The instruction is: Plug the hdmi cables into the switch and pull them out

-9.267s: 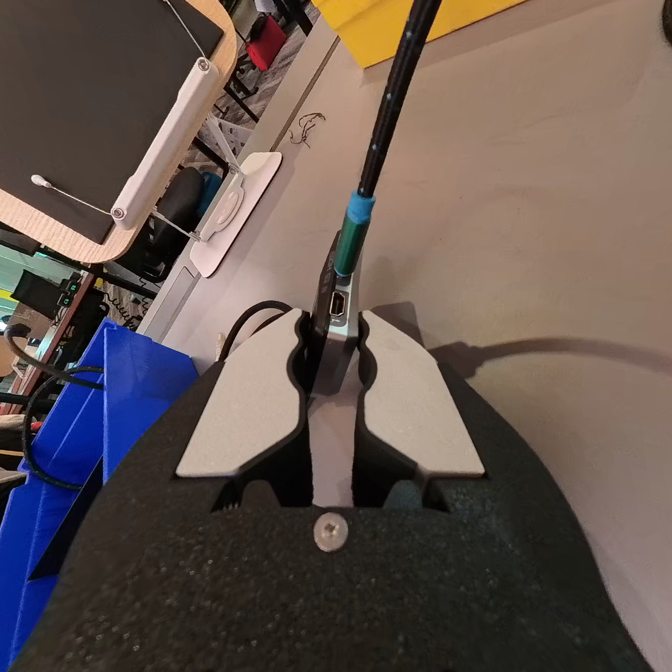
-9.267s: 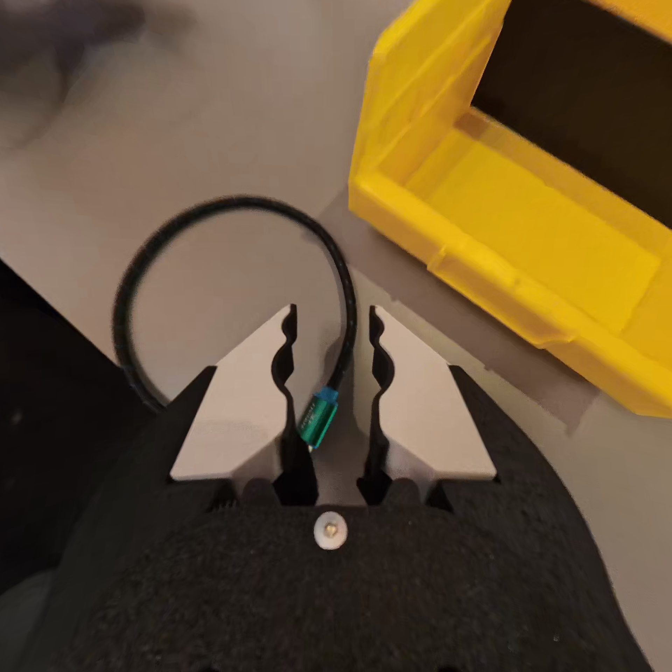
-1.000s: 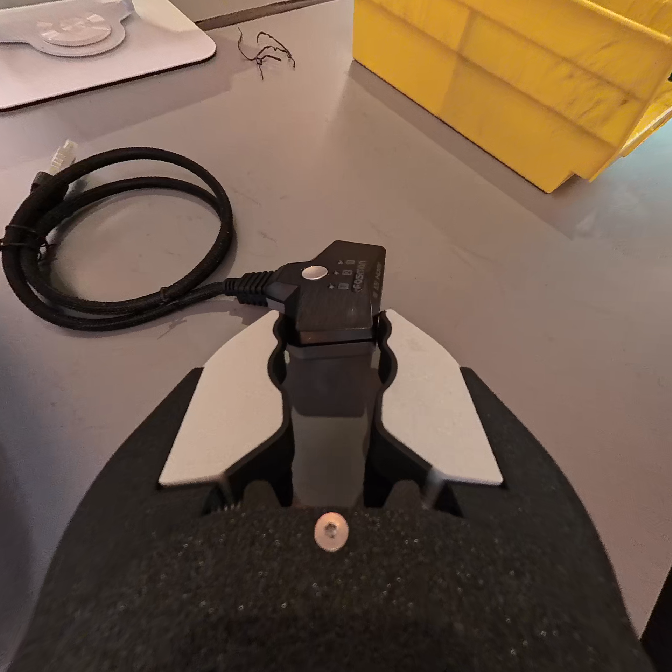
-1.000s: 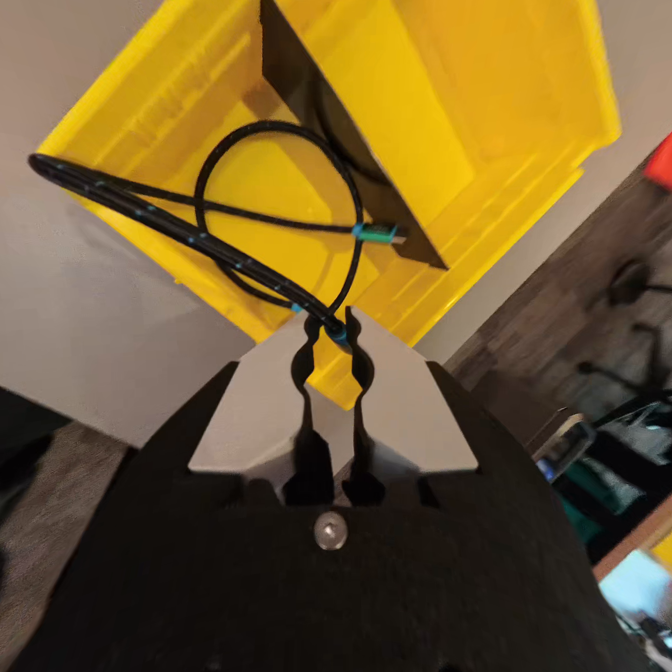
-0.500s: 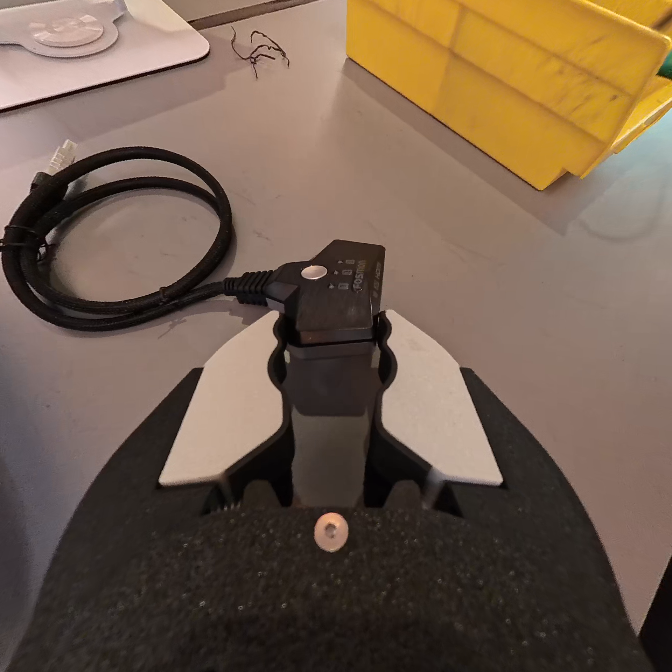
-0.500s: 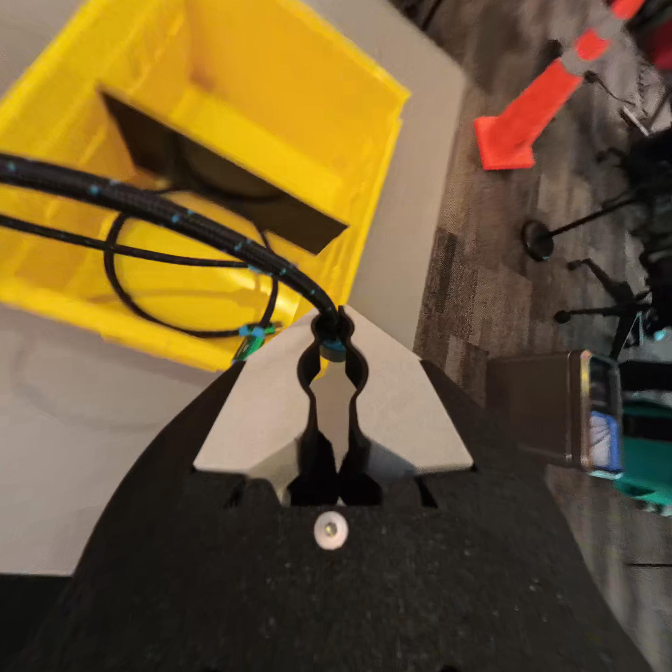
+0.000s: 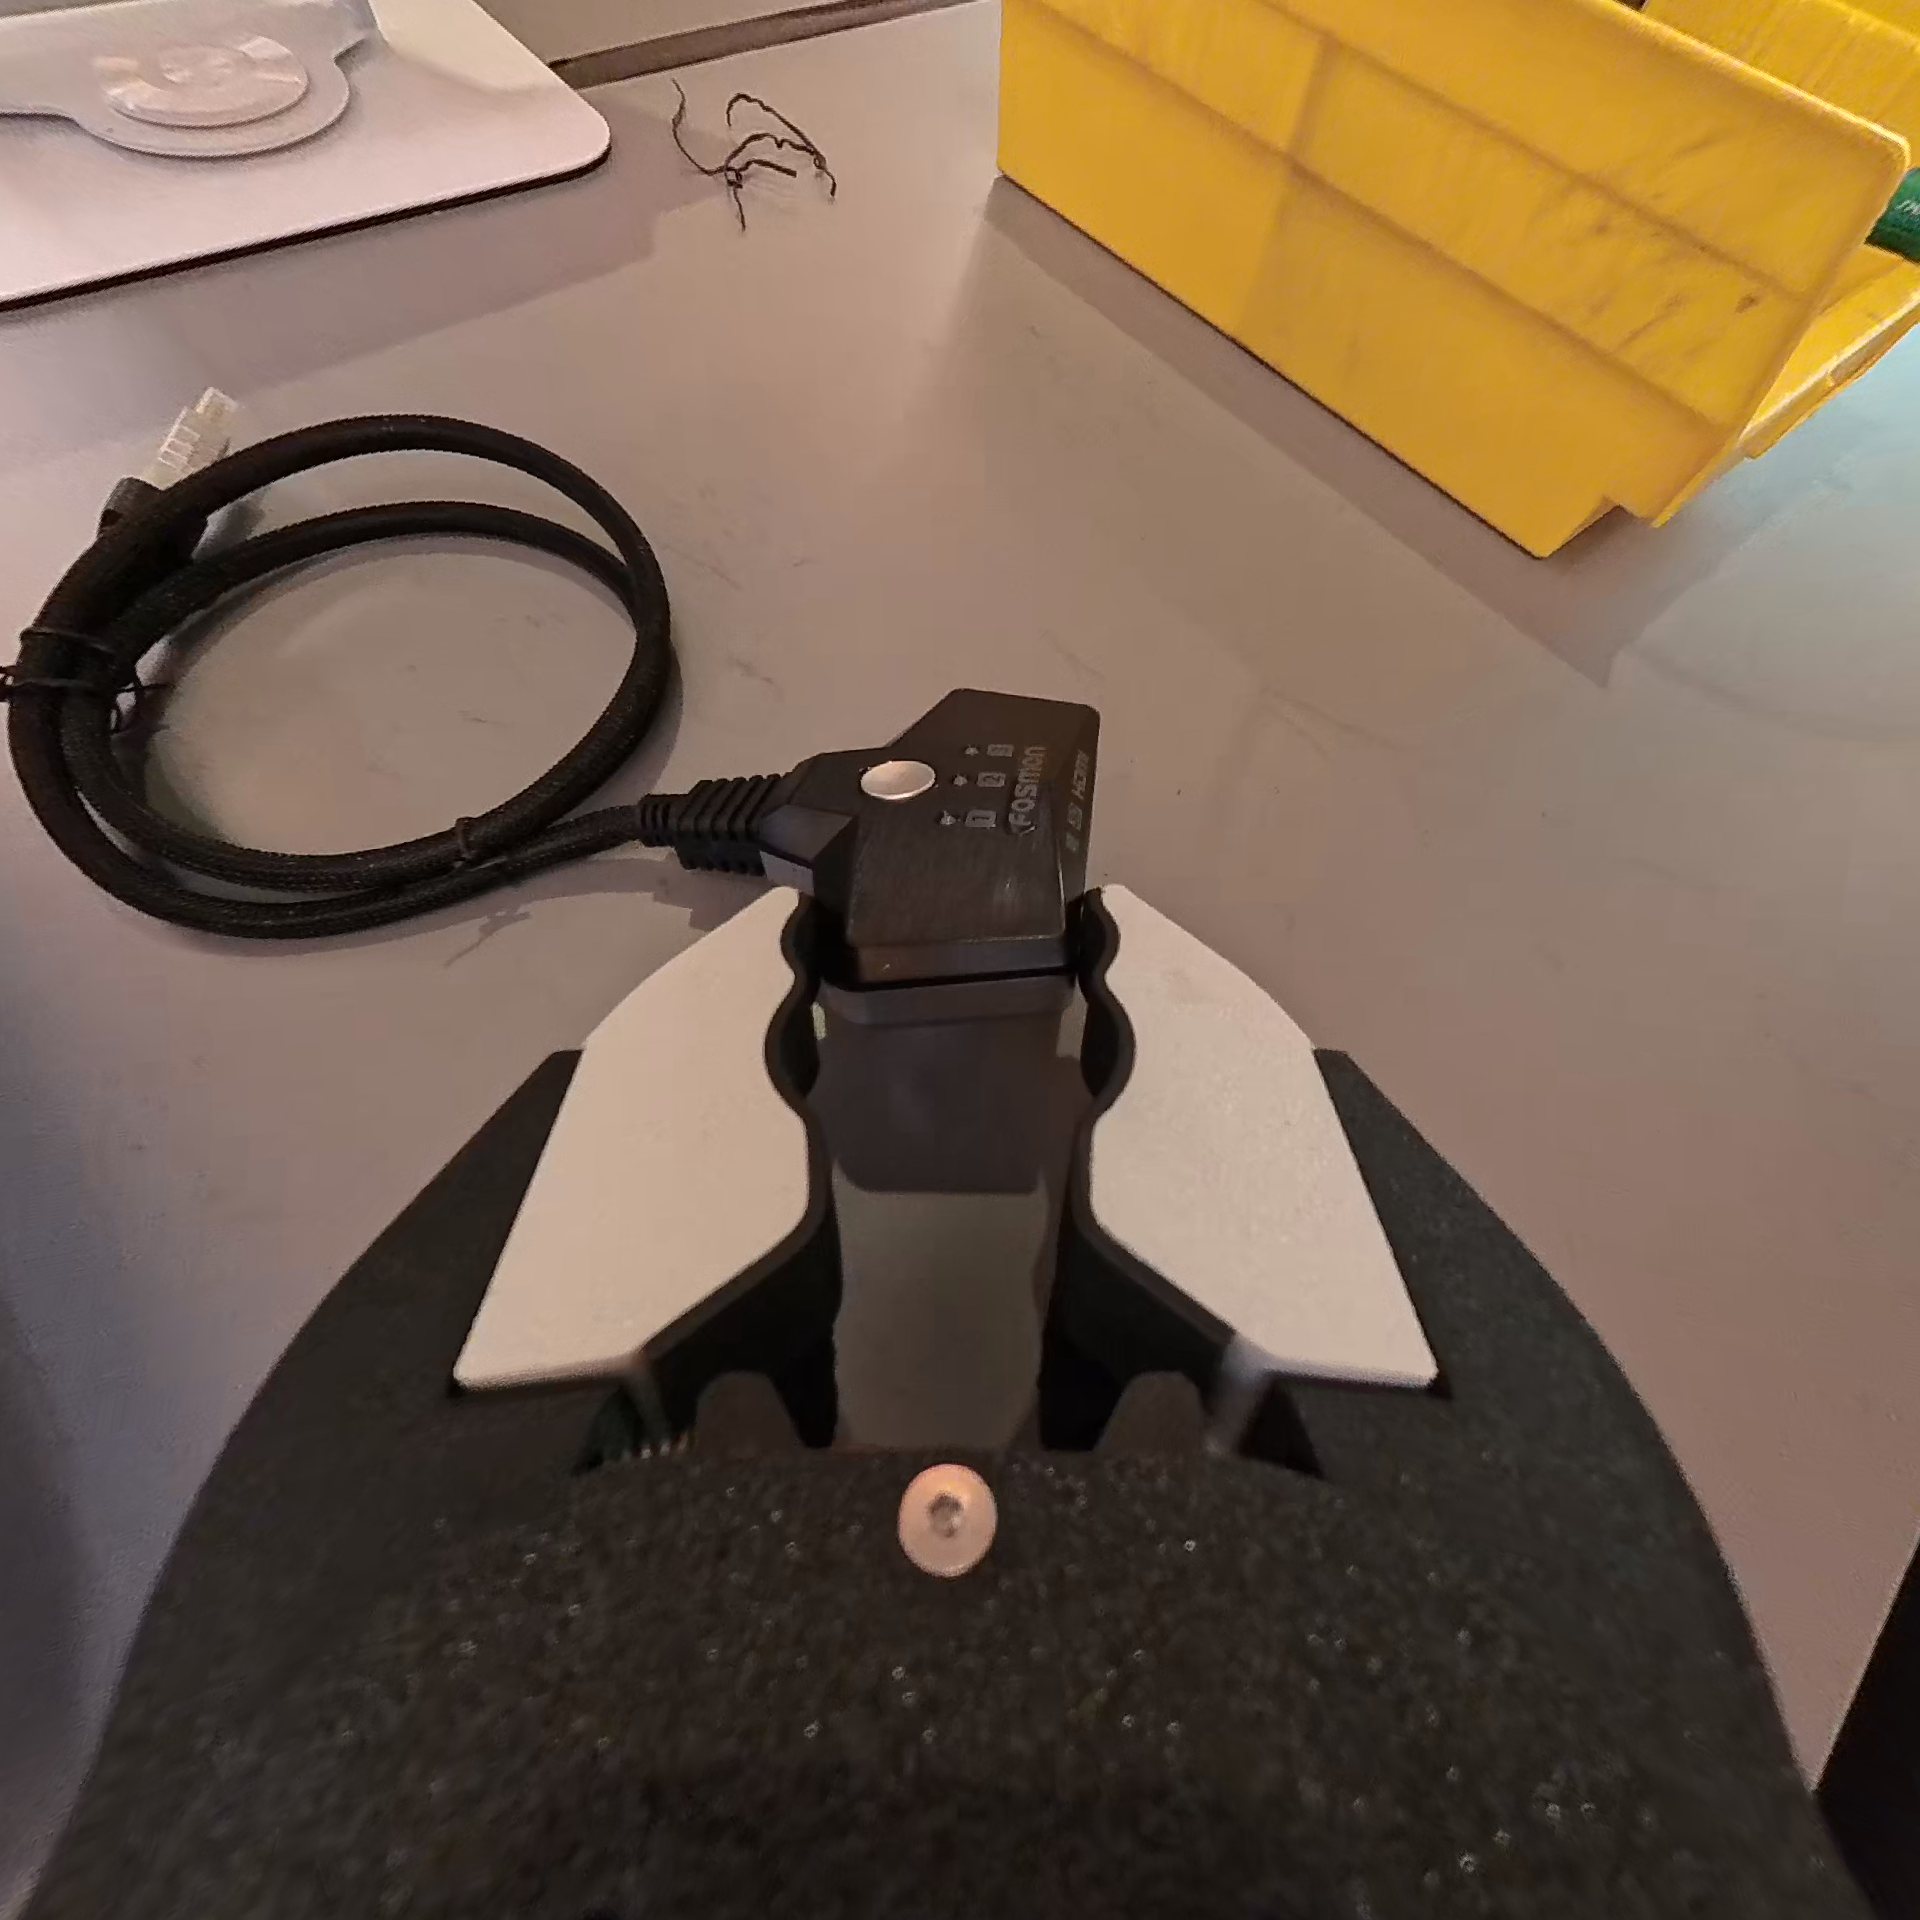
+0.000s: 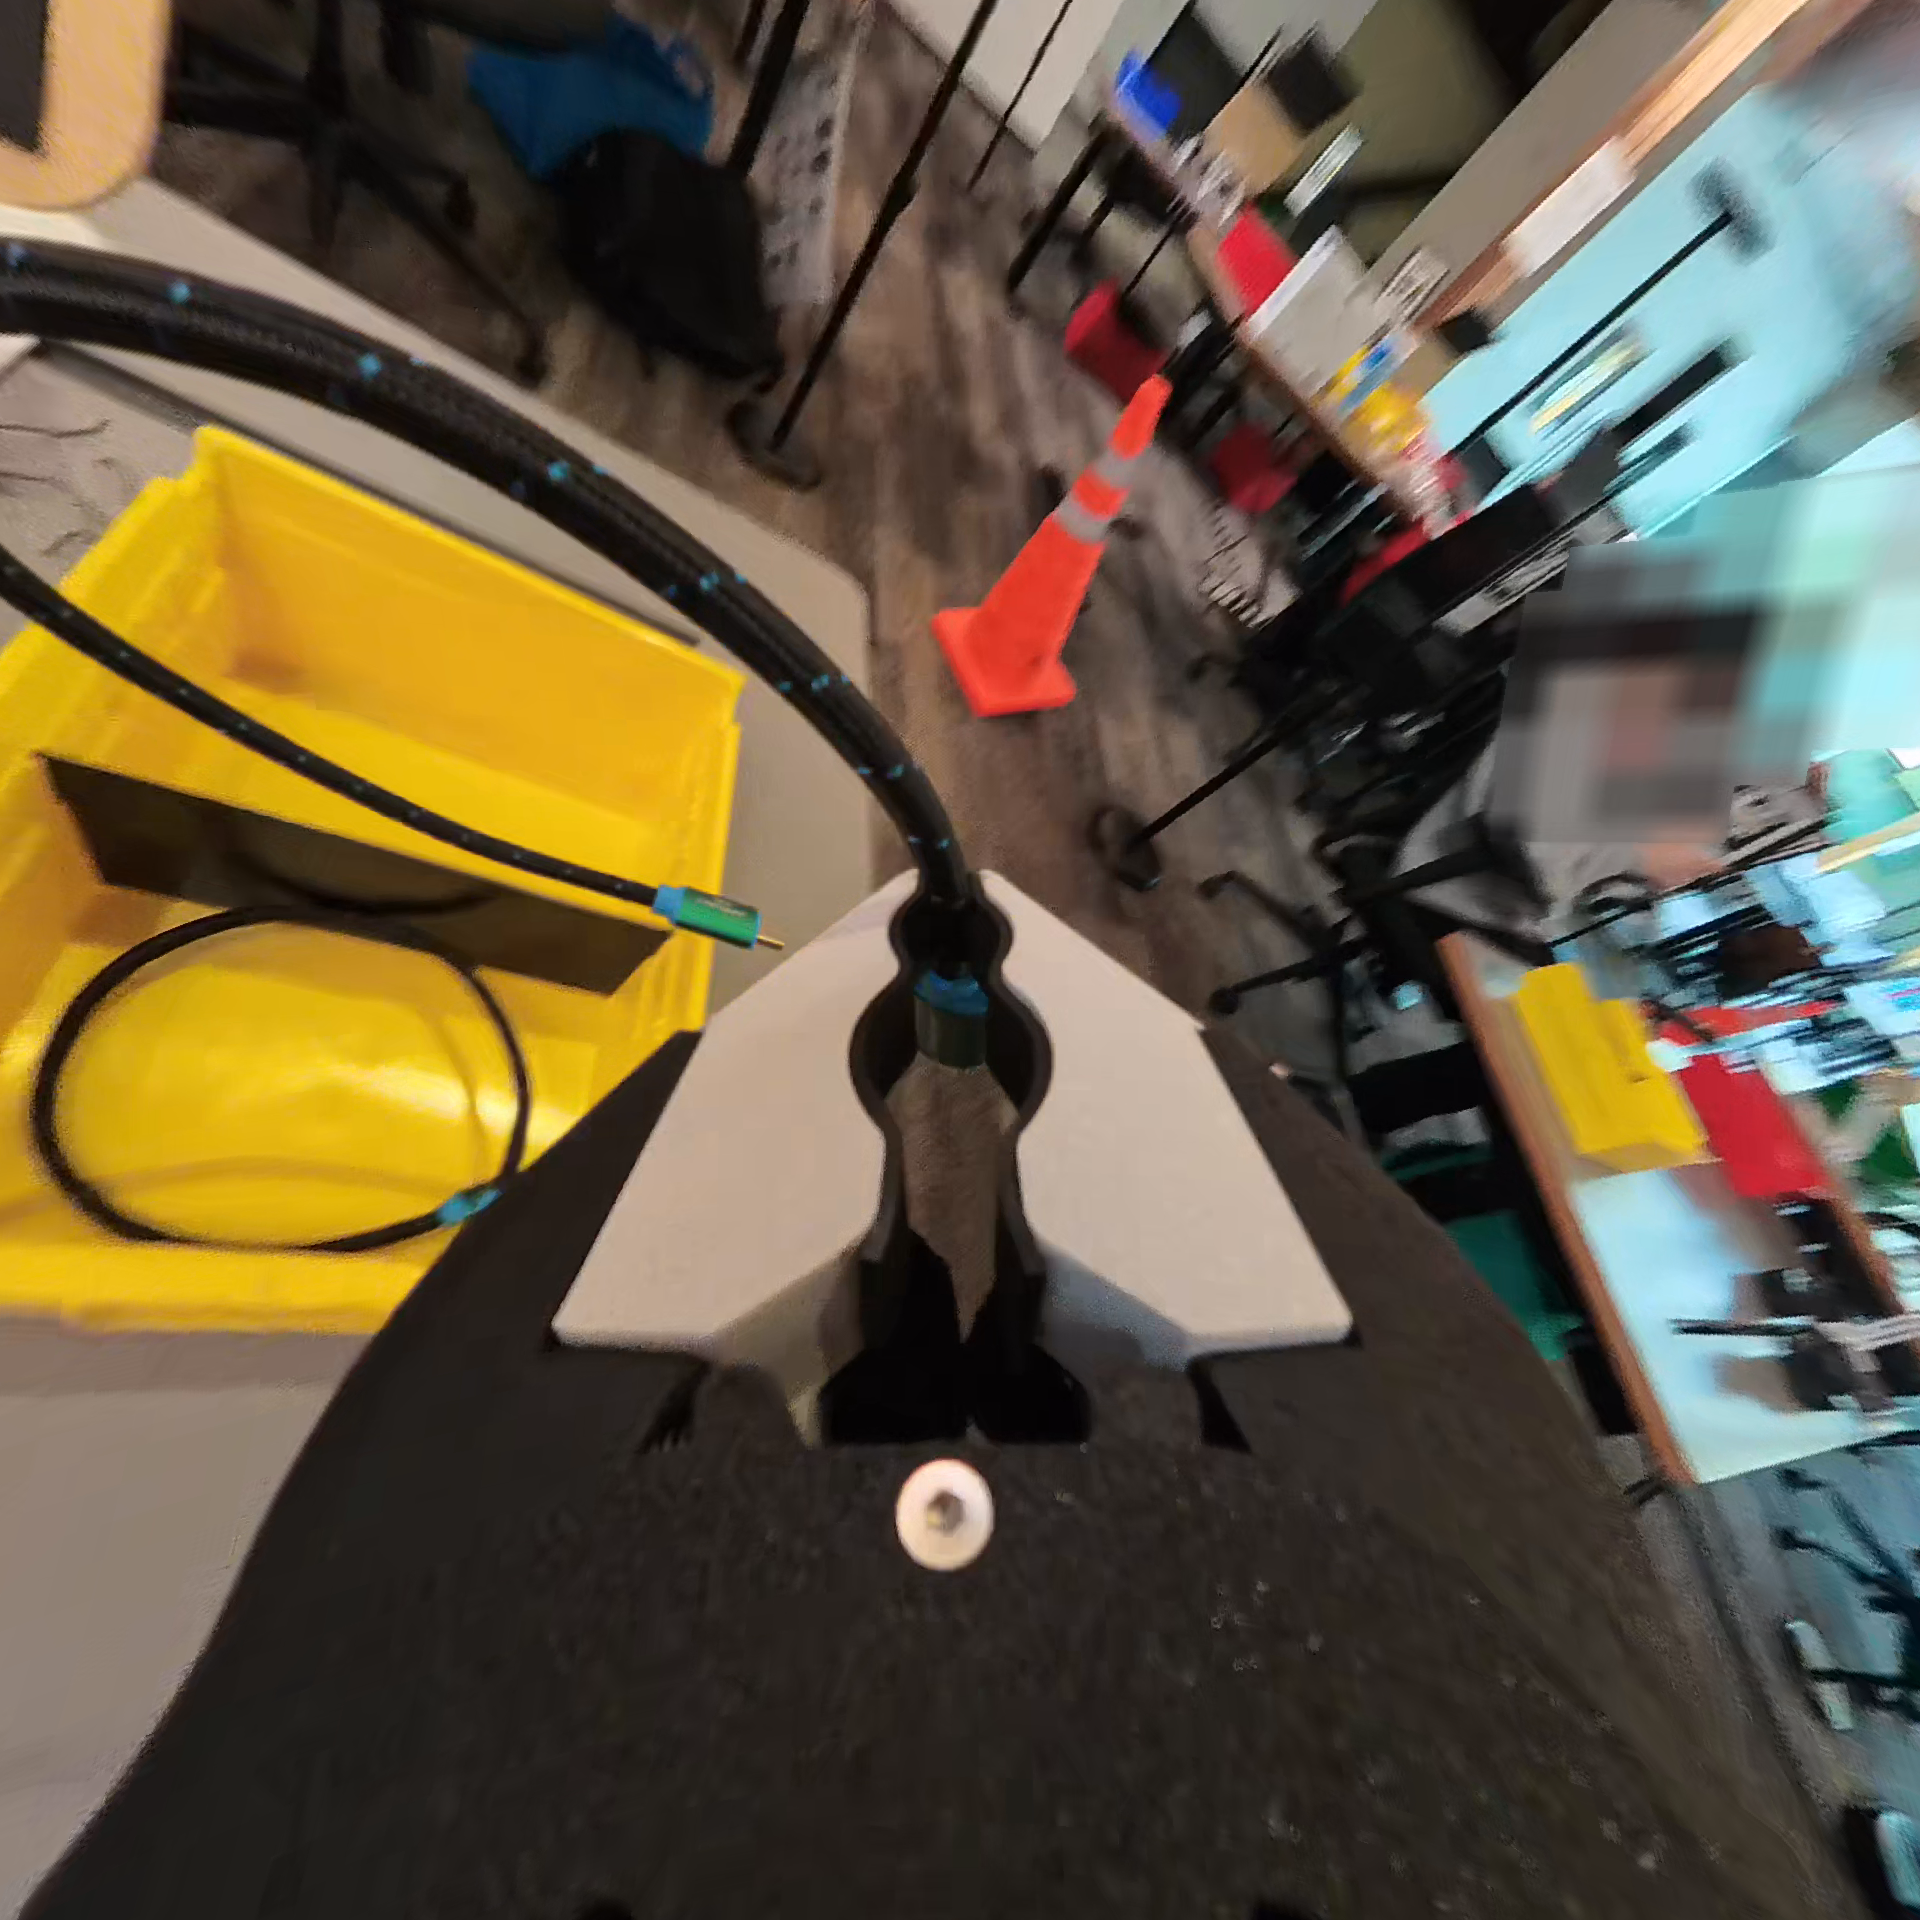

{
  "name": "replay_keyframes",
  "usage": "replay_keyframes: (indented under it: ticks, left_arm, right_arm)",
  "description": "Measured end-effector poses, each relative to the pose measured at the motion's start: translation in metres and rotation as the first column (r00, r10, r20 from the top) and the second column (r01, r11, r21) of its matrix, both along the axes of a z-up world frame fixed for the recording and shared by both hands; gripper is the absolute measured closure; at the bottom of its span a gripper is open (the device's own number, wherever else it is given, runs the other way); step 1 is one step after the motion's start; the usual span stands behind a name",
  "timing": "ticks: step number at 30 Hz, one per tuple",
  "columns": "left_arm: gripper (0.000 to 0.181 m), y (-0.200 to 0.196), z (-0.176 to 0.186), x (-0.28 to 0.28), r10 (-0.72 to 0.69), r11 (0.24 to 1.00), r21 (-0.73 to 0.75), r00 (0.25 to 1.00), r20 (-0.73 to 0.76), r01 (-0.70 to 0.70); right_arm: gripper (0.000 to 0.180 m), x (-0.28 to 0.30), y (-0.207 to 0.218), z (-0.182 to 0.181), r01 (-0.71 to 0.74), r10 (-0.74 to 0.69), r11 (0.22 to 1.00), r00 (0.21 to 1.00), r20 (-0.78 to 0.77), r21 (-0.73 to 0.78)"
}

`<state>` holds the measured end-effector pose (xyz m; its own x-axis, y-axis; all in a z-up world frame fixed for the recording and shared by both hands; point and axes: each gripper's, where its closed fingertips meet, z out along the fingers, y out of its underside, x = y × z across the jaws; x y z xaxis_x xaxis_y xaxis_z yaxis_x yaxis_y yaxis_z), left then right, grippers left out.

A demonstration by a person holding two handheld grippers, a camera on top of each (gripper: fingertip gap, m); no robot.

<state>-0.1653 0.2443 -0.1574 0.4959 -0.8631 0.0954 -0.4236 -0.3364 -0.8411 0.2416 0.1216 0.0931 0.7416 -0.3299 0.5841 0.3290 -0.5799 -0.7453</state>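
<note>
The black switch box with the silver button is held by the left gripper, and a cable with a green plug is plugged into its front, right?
Not quite. The left gripper does hold the black switch box with the silver button, but nothing is plugged into its front, as the left wrist view shows. Only its own black braided cable leaves its side.

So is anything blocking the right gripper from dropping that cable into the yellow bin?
Nothing visible. The right gripper grips the braided HDMI cable by its plug end above the yellow bin, whose top is open; another cable already lies inside.
</note>
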Motion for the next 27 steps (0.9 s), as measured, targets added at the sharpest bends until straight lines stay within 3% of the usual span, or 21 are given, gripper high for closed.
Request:
replay_keyframes:
  ticks: [2, 8, 11, 14, 18, 24, 27]
  left_arm:
    - [0.133, 0.000, 0.000, 0.000, -0.001, 1.000, 0.000, 1.000, 0.000, 0.001]
    - [0.133, -0.001, 0.000, 0.000, -0.002, 1.000, -0.003, 1.000, 0.003, 0.002]
    - [0.133, -0.001, 0.000, 0.000, -0.003, 1.000, -0.001, 1.000, -0.001, 0.003]
    - [0.133, -0.001, 0.000, 0.000, -0.004, 1.000, 0.000, 1.000, -0.003, 0.004]
    - [0.133, -0.002, -0.001, 0.000, -0.009, 1.000, 0.001, 1.000, -0.004, 0.009]
    - [0.133, -0.002, -0.001, 0.000, -0.011, 1.000, -0.001, 1.000, -0.005, 0.011]
    - [0.133, -0.003, -0.001, 0.000, -0.012, 1.000, -0.001, 1.000, -0.005, 0.012]
  right_arm:
    - [0.174, -0.002, 0.009, -0.011, -0.004, 0.003, 1.000, 0.996, 0.088, 0.014]
    - [0.174, -0.005, 0.023, -0.117, 0.028, -0.002, 0.986, 0.988, 0.158, -0.165]
    - [0.174, -0.010, 0.017, -0.133, 0.067, -0.017, 0.976, 0.971, 0.240, -0.205]
    - [0.174, -0.027, 0.015, -0.159, 0.011, 0.028, 0.967, 0.988, 0.150, -0.256]
    - [0.174, -0.035, 0.010, -0.209, -0.017, 0.085, 0.886, 0.988, 0.125, -0.463]
    - [0.161, -0.059, 0.017, -0.205, -0.205, 0.154, 0.888, 0.976, -0.154, -0.411]
    - [0.148, -0.061, 0.007, -0.205, -0.286, 0.170, 0.840, 0.946, -0.276, -0.462]
